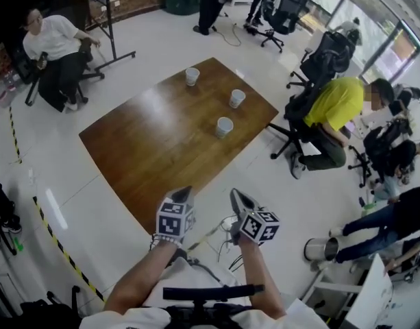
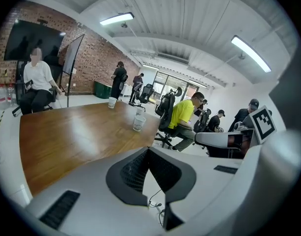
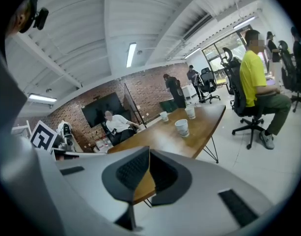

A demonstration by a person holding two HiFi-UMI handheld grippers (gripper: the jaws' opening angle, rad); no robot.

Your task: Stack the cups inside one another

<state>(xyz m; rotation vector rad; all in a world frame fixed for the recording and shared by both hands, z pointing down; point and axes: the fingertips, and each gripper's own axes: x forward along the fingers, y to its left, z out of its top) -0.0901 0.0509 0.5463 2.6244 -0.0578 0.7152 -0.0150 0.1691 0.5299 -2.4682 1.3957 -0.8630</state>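
Three white paper cups stand apart on the wooden table (image 1: 155, 136): a near cup (image 1: 224, 127), a middle cup (image 1: 236, 98) and a far cup (image 1: 191, 76). Both grippers are held short of the table's near corner, well away from the cups. My left gripper (image 1: 184, 192) has its tips together with nothing between them, and so does my right gripper (image 1: 237, 195). In the left gripper view the left gripper (image 2: 148, 150) looks across the table at the near cup (image 2: 139, 123). The right gripper view shows the right gripper (image 3: 149, 150) with the near cup (image 3: 181, 127) ahead of it.
A person in white (image 1: 55, 46) sits left of the table. A person in a yellow shirt (image 1: 336, 108) sits on an office chair close to its right corner. A metal bin (image 1: 319, 249), floor cables (image 1: 220, 232) and yellow-black floor tape (image 1: 59, 245) lie nearby.
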